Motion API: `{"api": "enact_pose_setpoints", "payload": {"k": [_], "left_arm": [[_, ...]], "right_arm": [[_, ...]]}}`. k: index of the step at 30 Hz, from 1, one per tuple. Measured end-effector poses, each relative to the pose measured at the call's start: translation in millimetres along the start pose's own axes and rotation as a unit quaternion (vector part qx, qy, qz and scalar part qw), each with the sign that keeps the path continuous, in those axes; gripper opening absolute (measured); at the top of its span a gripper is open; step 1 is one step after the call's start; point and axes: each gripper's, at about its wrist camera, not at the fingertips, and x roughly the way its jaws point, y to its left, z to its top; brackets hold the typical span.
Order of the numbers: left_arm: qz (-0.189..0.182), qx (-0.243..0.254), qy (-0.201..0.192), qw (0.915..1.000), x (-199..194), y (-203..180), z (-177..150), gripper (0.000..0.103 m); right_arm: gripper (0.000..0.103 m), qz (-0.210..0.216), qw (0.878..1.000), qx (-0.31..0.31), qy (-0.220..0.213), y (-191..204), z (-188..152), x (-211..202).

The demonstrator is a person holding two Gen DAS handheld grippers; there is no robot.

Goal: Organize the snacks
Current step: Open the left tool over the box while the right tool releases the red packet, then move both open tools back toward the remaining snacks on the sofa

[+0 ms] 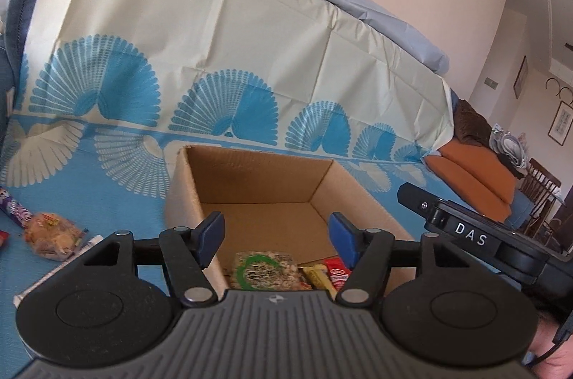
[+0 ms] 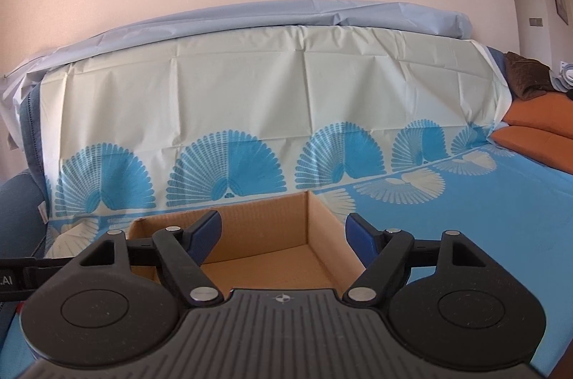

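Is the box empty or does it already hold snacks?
Not empty. The box holds snacks at its near end: a green-labelled pack, a yellow bar and a red pack.

Box (image 1: 250,185) open on top, free way in from above; I see far half of its floor bare. Near end taken by snacks (image 1: 265,271) packed side by side. Box walls block entry from the sides. Left gripper (image 1: 277,239) over near-left wall, jaws apart, nothing between. Right gripper (image 2: 283,236) over right wall, jaws apart, empty. Right gripper body just beside left one, tight gap. Loose snacks (image 1: 53,236) clutter cloth (image 1: 118,200) left of box. Cloth (image 2: 483,218) right of box free. Draped backrest (image 2: 250,85) closes far side.
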Motion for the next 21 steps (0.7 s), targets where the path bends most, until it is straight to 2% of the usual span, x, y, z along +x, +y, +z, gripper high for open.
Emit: {"api": "enact_pose_setpoints", "payload": {"k": [3, 7, 9, 10, 12, 13, 14, 16, 19, 21], "left_arm": [[0.017, -0.006, 0.002, 0.9998, -11.9, 12.8, 0.0, 0.070], [0.043, -0.015, 0.001, 0.9990, -29.9, 28.7, 0.7, 0.070], [0.054, -0.019, 0.000, 0.9984, -40.3, 37.4, 1.3, 0.068], [0.059, -0.023, 0.001, 0.9980, -44.3, 42.1, 1.7, 0.063], [0.087, -0.026, 0.003, 0.9959, -52.3, 51.7, 2.6, 0.044], [0.103, -0.029, 0.007, 0.9943, -55.1, 57.3, 2.7, 0.028], [0.121, -0.034, 0.012, 0.9920, -57.9, 64.4, 3.0, 0.018], [0.143, -0.050, 0.021, 0.9882, -64.0, 78.2, 2.3, 0.010], [0.157, -0.081, 0.021, 0.9841, -75.5, 97.7, 1.3, 0.009], [0.166, -0.080, 0.021, 0.9827, -76.1, 108.0, 2.5, 0.009]], "right_arm": [[0.067, 0.015, 1.000, -0.001, 0.003, 15.3, -2.8, -1.2], [0.039, 0.048, 0.999, 0.011, 0.020, 36.1, -8.3, 0.4], [0.031, 0.069, 0.997, 0.016, 0.024, 48.4, -11.1, -0.6], [0.028, 0.080, 0.996, 0.017, 0.024, 55.3, -11.9, -1.7], [0.026, 0.102, 0.994, 0.019, 0.022, 69.6, -13.7, -5.6], [0.026, 0.112, 0.993, 0.019, 0.020, 76.6, -14.7, -7.8], [0.025, 0.121, 0.992, 0.018, 0.019, 83.8, -16.3, -9.8], [0.024, 0.141, 0.990, 0.015, 0.020, 97.2, -19.3, -14.0], [0.023, 0.172, 0.985, 0.012, 0.024, 117.0, -24.6, -18.4], [0.023, 0.190, 0.981, 0.010, 0.029, 129.7, -27.7, -18.7]]}}
